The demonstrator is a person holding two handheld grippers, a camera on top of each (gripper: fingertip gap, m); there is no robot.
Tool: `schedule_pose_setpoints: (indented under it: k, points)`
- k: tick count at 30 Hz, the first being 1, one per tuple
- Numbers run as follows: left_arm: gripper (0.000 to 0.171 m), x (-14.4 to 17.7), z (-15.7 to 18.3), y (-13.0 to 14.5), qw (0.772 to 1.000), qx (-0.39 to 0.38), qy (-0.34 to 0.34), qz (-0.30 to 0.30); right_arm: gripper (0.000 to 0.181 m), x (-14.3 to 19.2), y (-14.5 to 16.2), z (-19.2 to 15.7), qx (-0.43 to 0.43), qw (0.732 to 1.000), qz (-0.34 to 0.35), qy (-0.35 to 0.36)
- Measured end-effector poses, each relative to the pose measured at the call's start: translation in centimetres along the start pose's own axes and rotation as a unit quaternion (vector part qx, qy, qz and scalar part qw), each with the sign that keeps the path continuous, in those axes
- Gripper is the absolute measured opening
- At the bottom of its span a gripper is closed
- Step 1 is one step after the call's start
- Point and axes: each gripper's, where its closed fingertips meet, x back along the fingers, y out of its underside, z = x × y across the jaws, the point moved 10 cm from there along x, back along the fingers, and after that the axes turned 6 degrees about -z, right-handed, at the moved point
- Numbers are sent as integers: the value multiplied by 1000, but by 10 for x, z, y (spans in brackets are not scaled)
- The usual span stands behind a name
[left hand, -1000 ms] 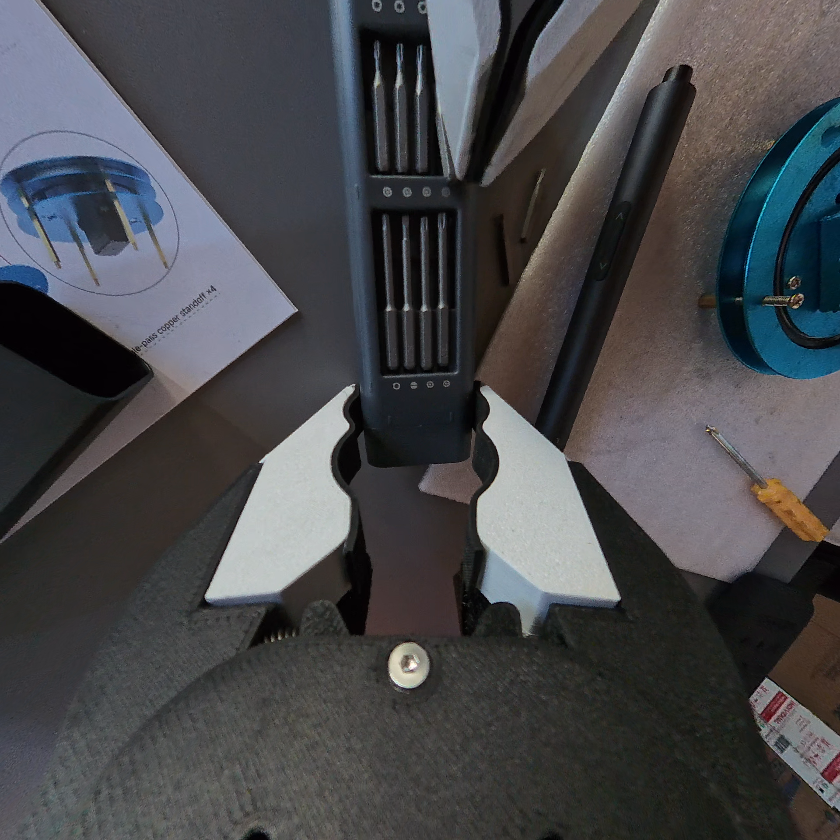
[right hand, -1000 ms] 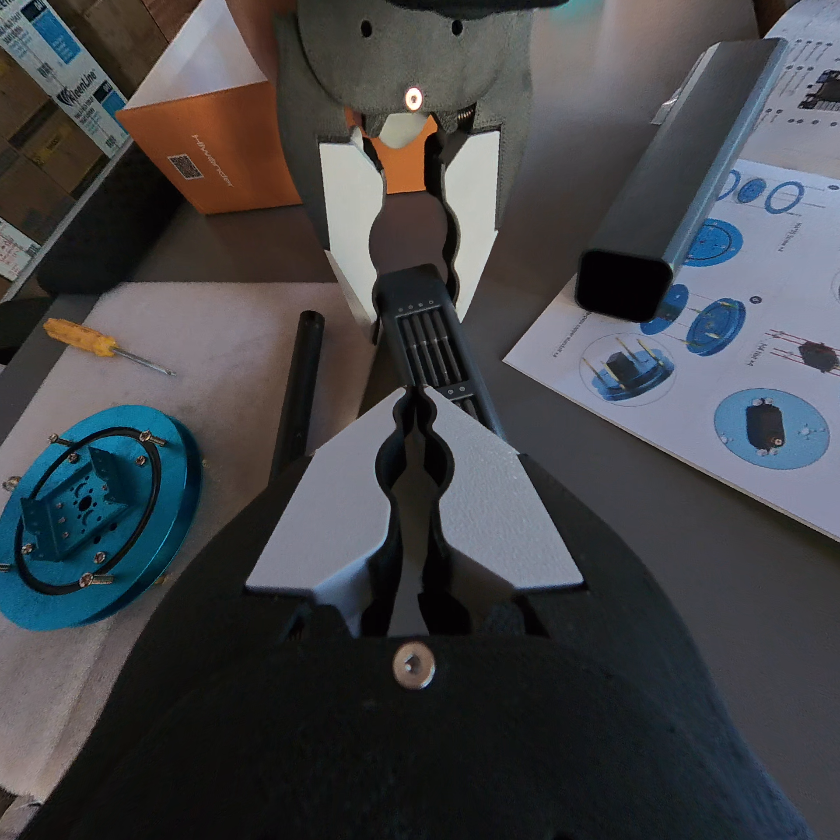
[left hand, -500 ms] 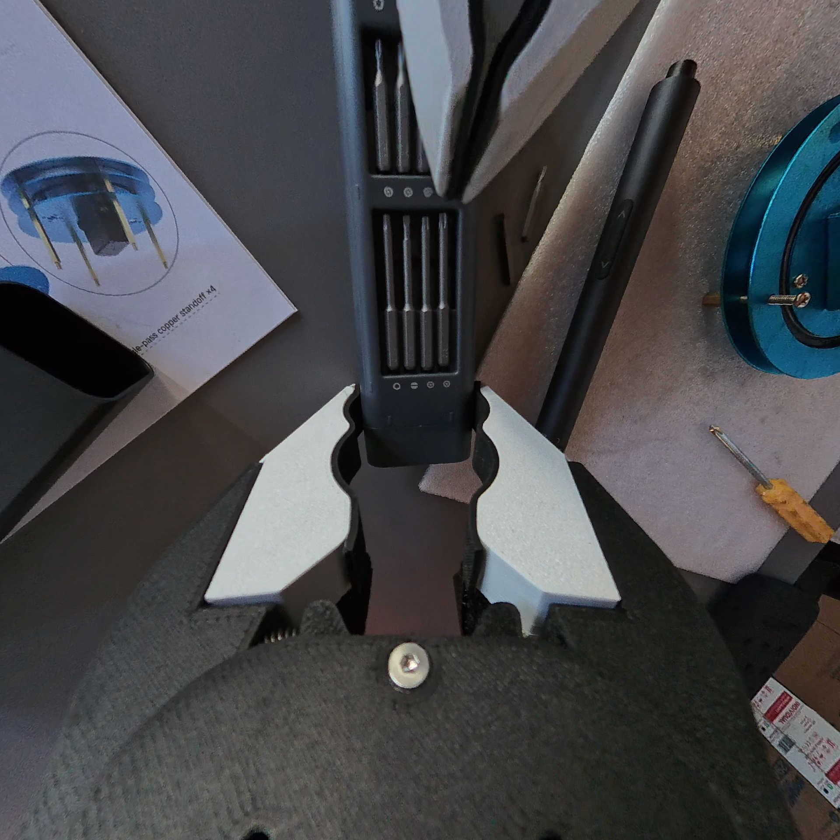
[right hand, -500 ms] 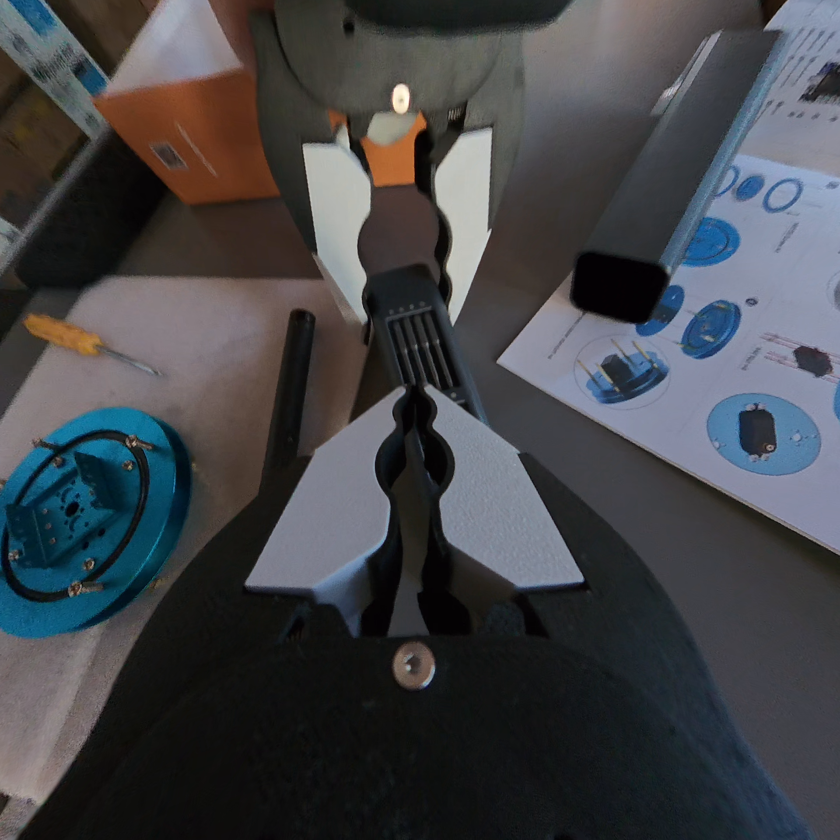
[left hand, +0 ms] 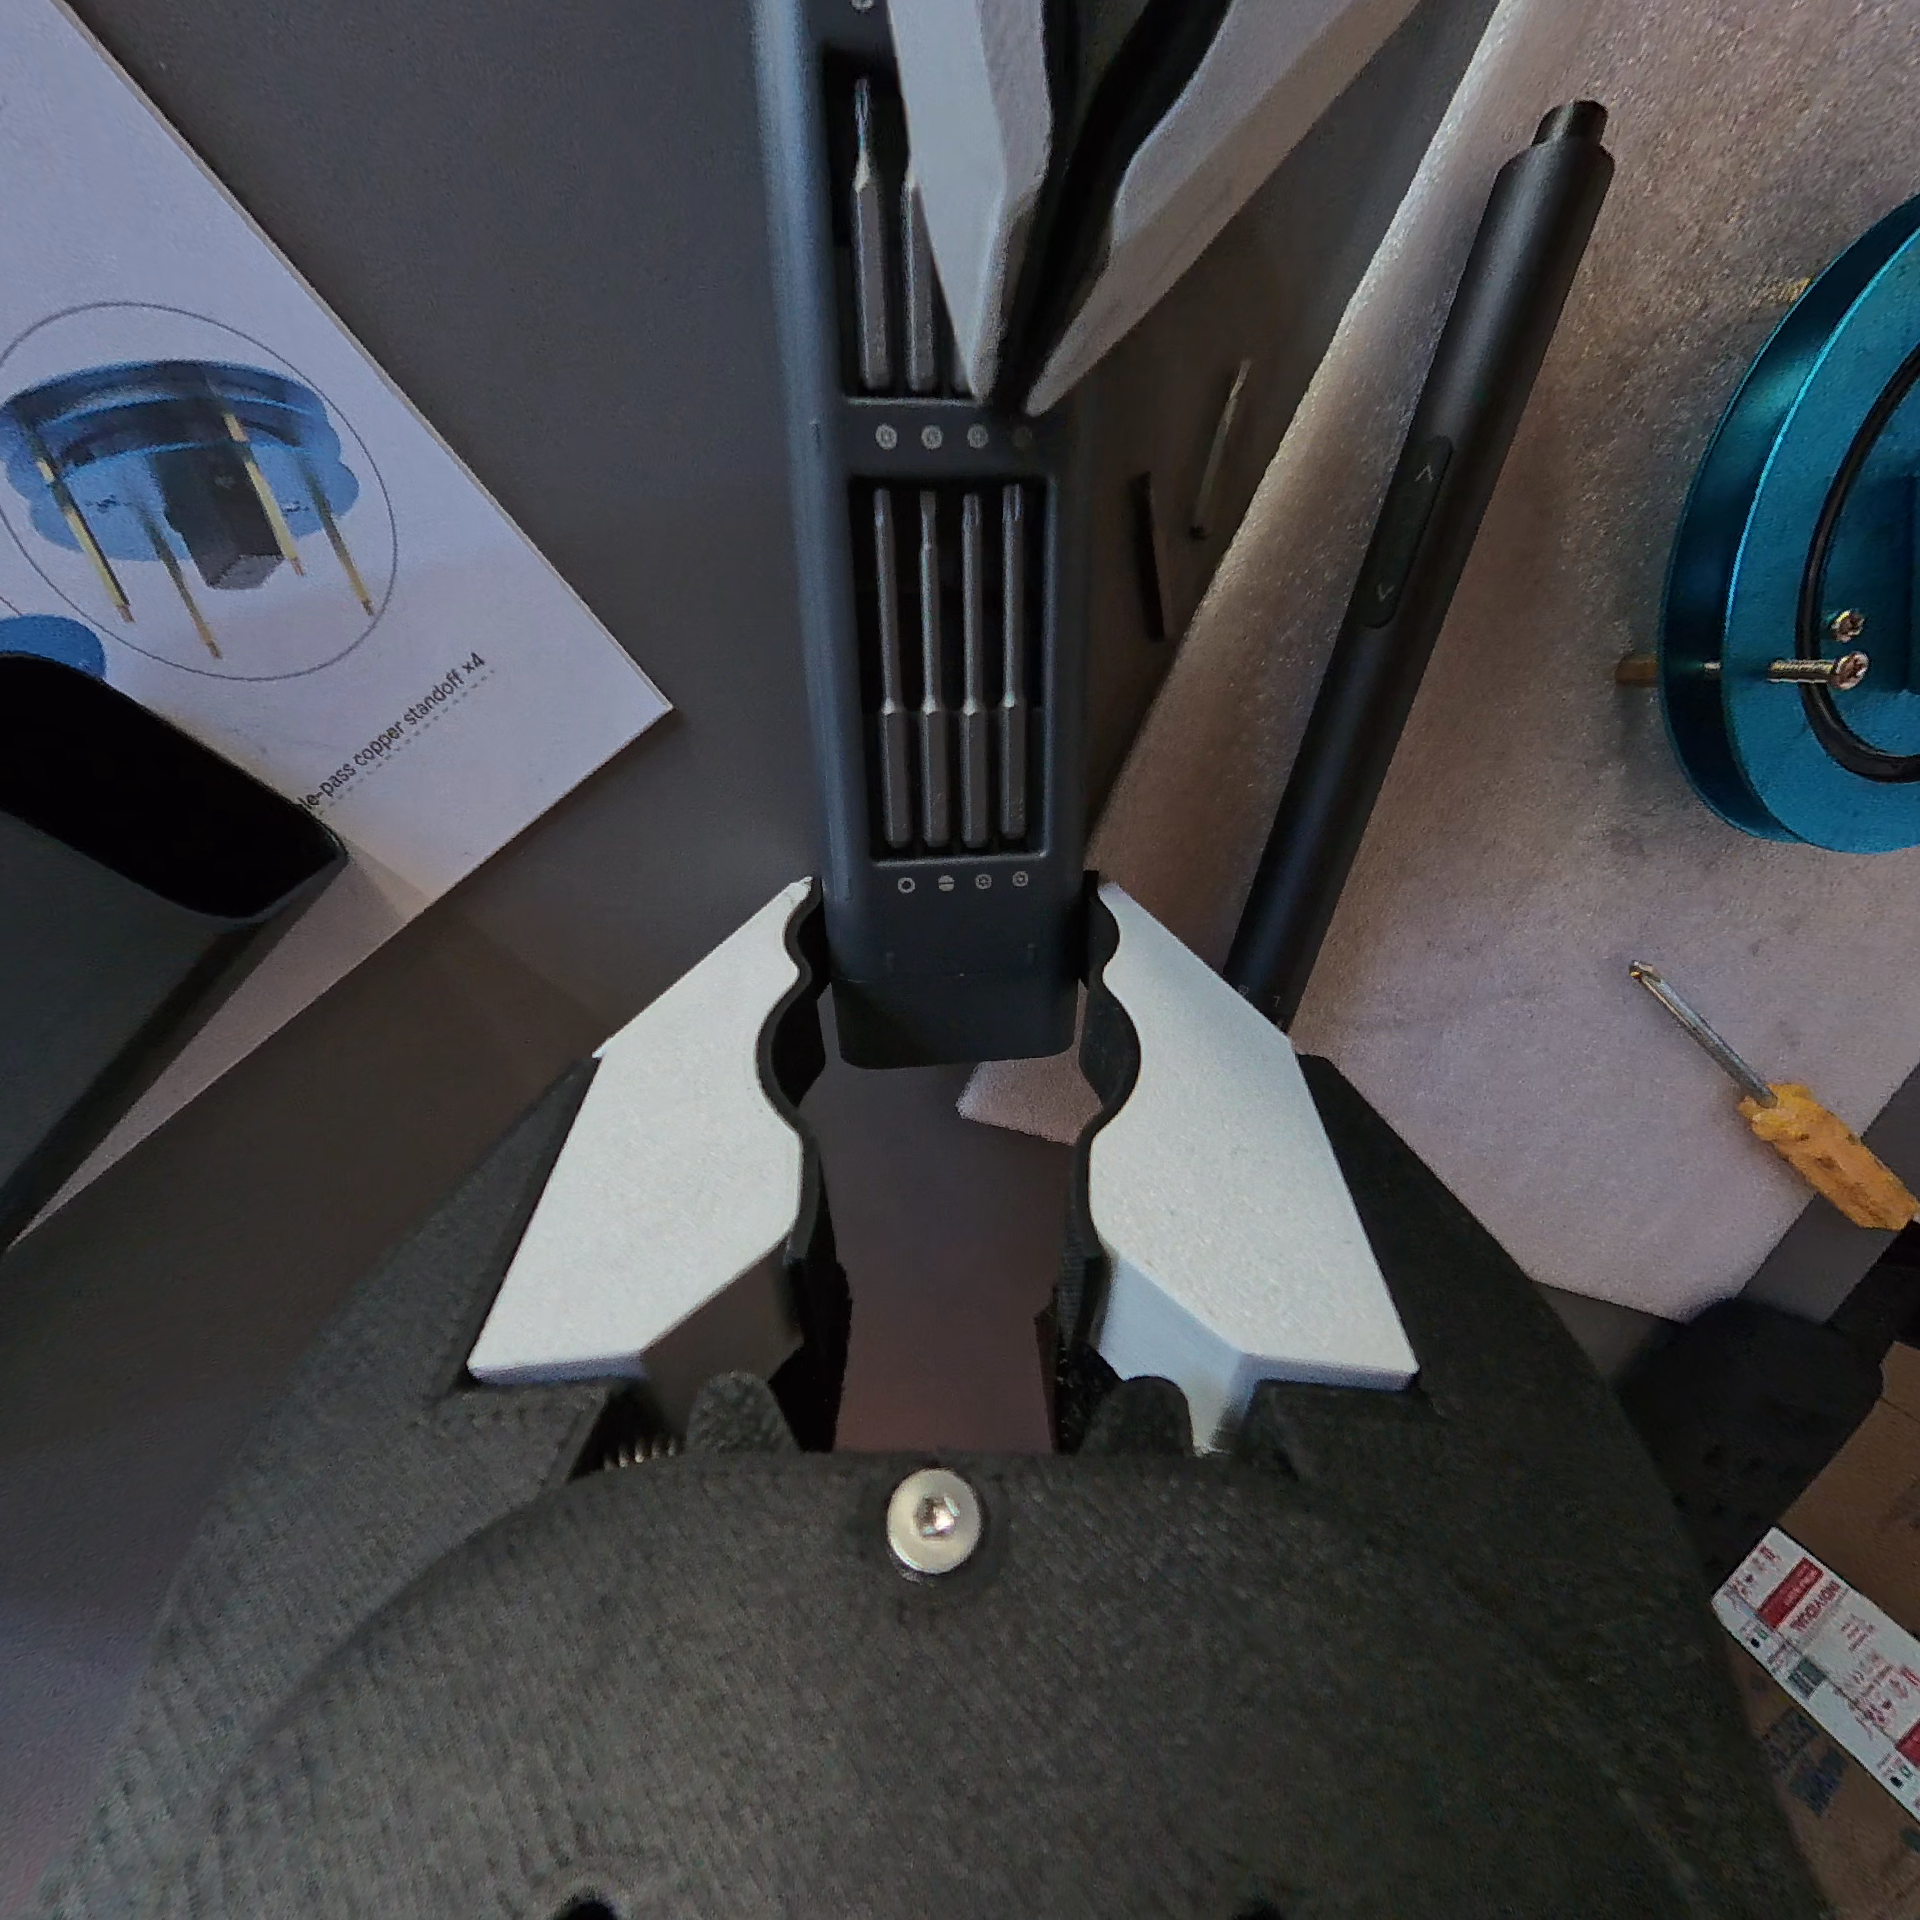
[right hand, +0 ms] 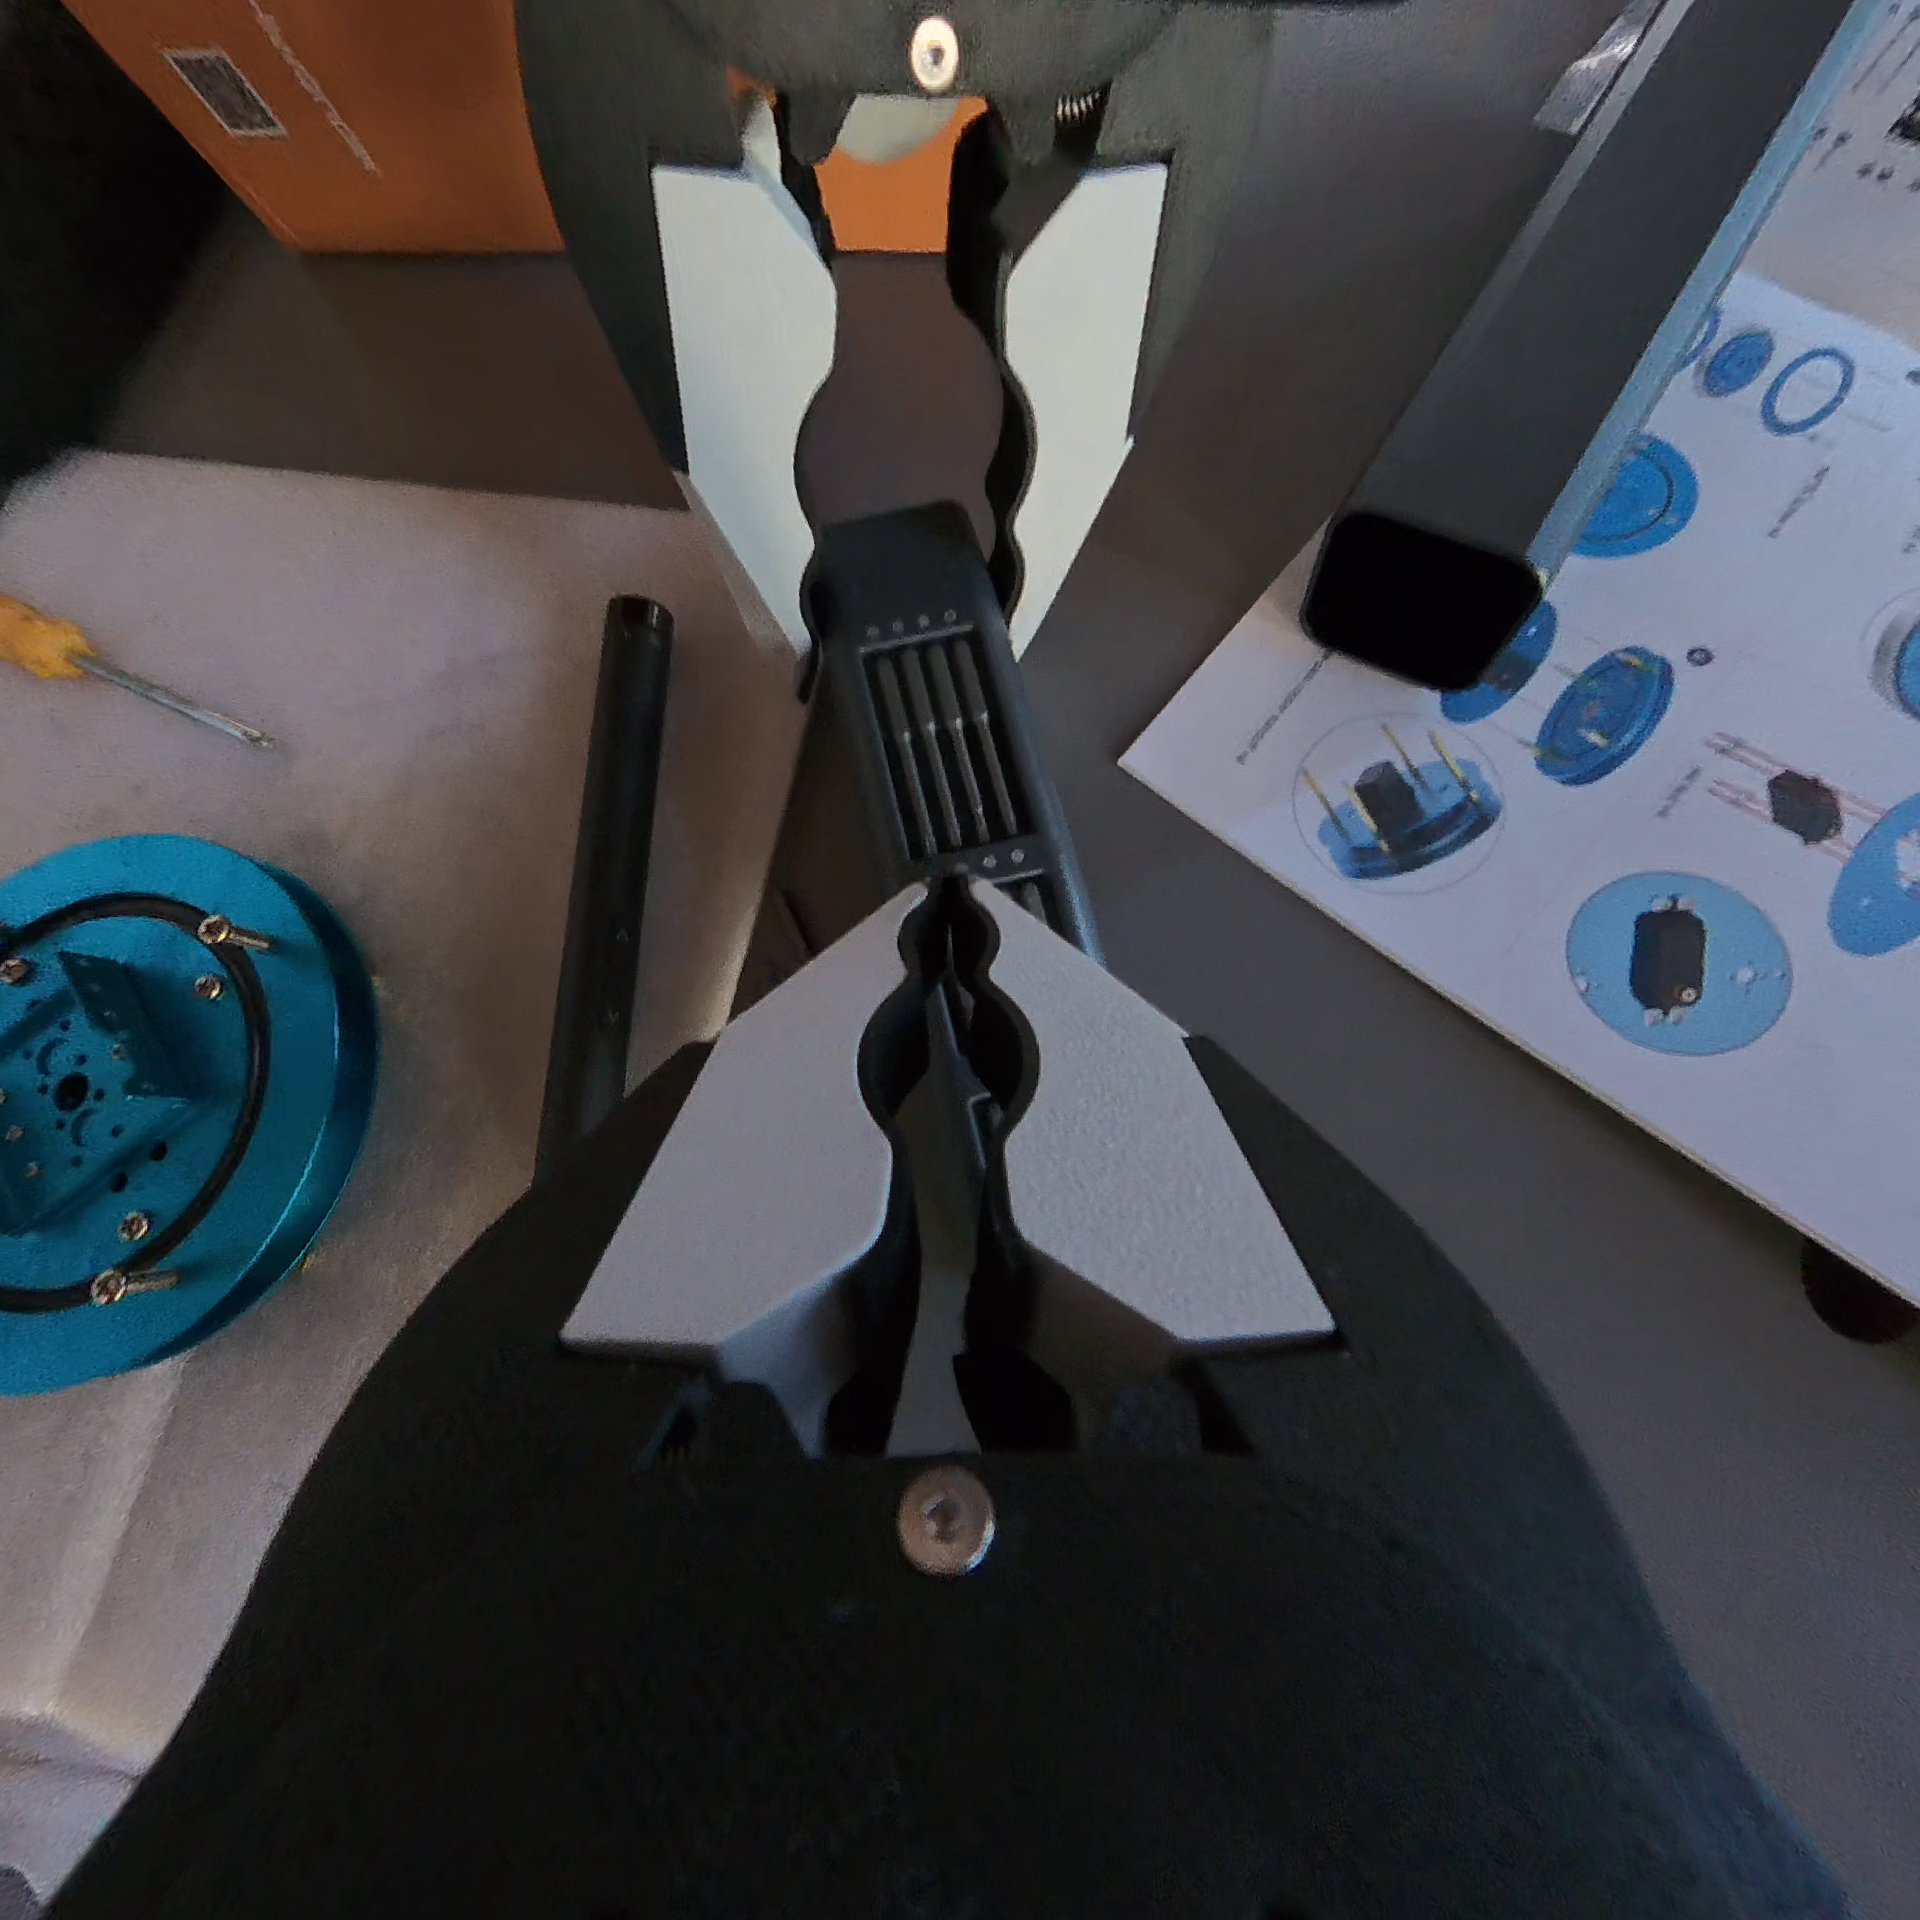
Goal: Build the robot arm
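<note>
My left gripper (left hand: 951, 935) is shut on the near end of a dark grey bit tray (left hand: 821, 623) that lies on the grey table and holds two rows of thin metal bits. It also shows across the table in the right wrist view (right hand: 914, 644), clamped on the tray (right hand: 940, 582). My right gripper (right hand: 948, 896) is shut, its tips low over the tray's second row of bits. In the left wrist view it (left hand: 1003, 395) covers the right part of that row. I cannot tell whether a bit is pinched between its pads.
A black pen-shaped driver (left hand: 1434, 520) lies on a white foam mat (left hand: 1507, 935) beside a blue metal disc (left hand: 1766, 582) and a yellow-handled screwdriver (left hand: 1808, 1143). Two loose bits (left hand: 1226, 447) lie by the tray. A printed sheet (left hand: 364, 520) and a dark square sleeve (right hand: 1558, 364) lie on the other side. An orange box (right hand: 395, 125) stands behind.
My right gripper has moved along the tray toward the left gripper and lower over the bits, staying shut. The left gripper and the tray have not moved.
</note>
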Motion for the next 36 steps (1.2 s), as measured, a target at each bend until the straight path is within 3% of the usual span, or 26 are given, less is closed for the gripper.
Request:
schedule_pose_setpoints:
  k: [8,10,13,16,20,23,32,36]
  points:
    - [47,1,-3,0,1000,6,17,0,0,26,9,-9,33,994,81,58]
    - [47,1,-6,0,999,15,41,-1,34,34,24,-8,62,989,94,91]
    - [47,1,-13,-2,992,42,118,-2,47,38,46,-4,97,987,78,101]
    - [47,-2,-21,-3,976,69,208,-4,64,34,48,-5,158,975,52,150]
    - [46,-8,-29,-5,949,90,300,-20,66,13,44,-14,250,951,-13,180]
    - [46,-13,-30,-9,935,90,341,-44,45,7,41,-9,268,944,-32,188]
    - [48,-8,-33,-7,942,112,316,-13,45,13,26,16,166,982,-72,49]
    - [56,0,-30,-4,961,129,246,12,44,13,22,29,113,990,-82,-3]
